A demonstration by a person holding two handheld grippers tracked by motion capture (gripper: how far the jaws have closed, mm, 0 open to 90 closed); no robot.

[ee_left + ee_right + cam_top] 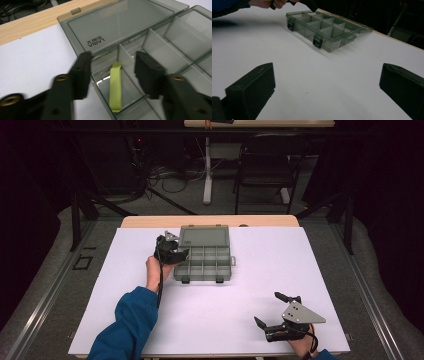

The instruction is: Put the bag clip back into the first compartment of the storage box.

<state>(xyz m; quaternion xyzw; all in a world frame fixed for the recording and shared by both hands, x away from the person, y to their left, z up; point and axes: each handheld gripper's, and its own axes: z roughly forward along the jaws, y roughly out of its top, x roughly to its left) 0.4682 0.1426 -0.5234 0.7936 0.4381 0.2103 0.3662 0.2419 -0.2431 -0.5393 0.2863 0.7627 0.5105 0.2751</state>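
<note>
Between the left gripper's [112, 72] parted fingers [80, 72], a green stick [115, 87] lies released in a corner cell of the open box [160, 47], dividers just beyond. The box lid [120, 22] lies flat past that. The right gripper [324, 92], fingers spread and empty, rests on the white desk [312, 75], well apart from the box.

Layout on the tabletop [320, 270]. An organizer box [205, 262] sits slightly toward 11 o'clock of centre, with its opened lid [204, 236] lying flat at the box's 12 o'clock side. A clip [115, 86] lies in the compartment at the box's 9 o'clock edge, next to the lid hinge. The left gripper [175, 254] is at the box's 9 o'clock edge, jaws astride that compartment. The right gripper [272, 312] rests well apart from the box, at 5 o'clock near the front edge.
</note>
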